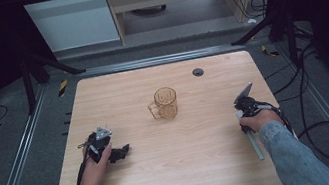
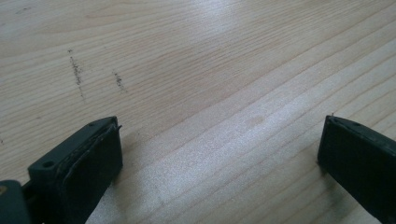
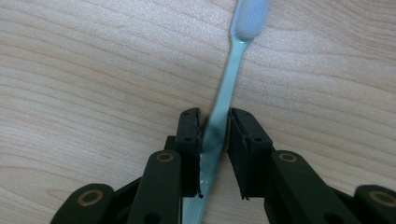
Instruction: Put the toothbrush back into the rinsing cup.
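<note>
Amber mug (image 1: 166,103) stands upright mid-table (image 1: 205,166), nothing visible inside. Right hand-held gripper (image 3: 215,133) clamps toothbrush (image 3: 229,84); left hand-held gripper (image 2: 219,149) gapes wide, holding nothing.

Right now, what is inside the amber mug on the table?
The amber mug looks empty through its clear wall; its bottom is too small to tell for sure. It stands upright on the table.
</note>
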A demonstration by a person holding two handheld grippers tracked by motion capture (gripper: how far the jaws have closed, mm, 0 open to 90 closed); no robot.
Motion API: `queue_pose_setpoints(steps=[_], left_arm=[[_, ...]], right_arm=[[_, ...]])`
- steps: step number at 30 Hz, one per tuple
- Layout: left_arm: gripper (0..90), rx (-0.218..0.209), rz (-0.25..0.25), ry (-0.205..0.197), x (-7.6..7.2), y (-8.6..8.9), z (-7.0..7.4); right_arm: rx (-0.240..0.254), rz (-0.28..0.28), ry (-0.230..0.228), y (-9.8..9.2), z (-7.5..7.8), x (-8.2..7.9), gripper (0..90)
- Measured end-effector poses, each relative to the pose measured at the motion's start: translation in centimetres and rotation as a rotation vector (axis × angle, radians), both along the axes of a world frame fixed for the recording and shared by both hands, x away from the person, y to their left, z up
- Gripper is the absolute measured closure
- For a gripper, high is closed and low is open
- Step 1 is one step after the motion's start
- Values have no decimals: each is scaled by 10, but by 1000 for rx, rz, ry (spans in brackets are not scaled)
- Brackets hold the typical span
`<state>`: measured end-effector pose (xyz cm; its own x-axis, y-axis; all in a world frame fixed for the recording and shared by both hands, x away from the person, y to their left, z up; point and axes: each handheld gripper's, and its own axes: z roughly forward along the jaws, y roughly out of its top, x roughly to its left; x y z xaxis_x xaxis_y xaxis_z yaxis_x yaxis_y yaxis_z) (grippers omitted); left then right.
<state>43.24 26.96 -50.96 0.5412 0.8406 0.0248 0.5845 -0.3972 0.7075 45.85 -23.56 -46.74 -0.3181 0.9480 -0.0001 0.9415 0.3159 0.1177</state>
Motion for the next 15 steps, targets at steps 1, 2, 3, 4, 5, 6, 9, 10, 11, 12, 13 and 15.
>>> queue_pose_setpoints(steps=[1,2,3,4,5,6,9,10,11,12,13,15], left_arm=[[0,0,0,0,0,0,0],[0,0,0,0,0,0,0],[0,0,0,0,0,0,0],[0,0,0,0,0,0,0],[0,0,0,0,0,0,0],[0,0,0,0,0,0,0],[0,0,0,0,0,0,0],[0,0,0,0,0,0,0],[0,0,0,0,0,0,0],[0,0,0,0,0,0,0],[0,0,0,0,0,0,0],[0,0,0,0,0,0,0]], right_arm=[[0,0,0,0,0,0,740],[0,0,0,0,0,0,747],[0,0,0,0,0,0,747],[-1,2,2,1,0,0,752],[-1,2,2,1,0,0,752],[1,1,3,1,0,1,753],[9,-3,3,-1,0,1,750],[9,-6,3,-1,0,2,748],[12,-9,4,-1,0,2,746],[11,-14,6,-1,0,3,752],[11,-14,6,-1,0,3,752],[9,-9,4,-2,0,3,760]])
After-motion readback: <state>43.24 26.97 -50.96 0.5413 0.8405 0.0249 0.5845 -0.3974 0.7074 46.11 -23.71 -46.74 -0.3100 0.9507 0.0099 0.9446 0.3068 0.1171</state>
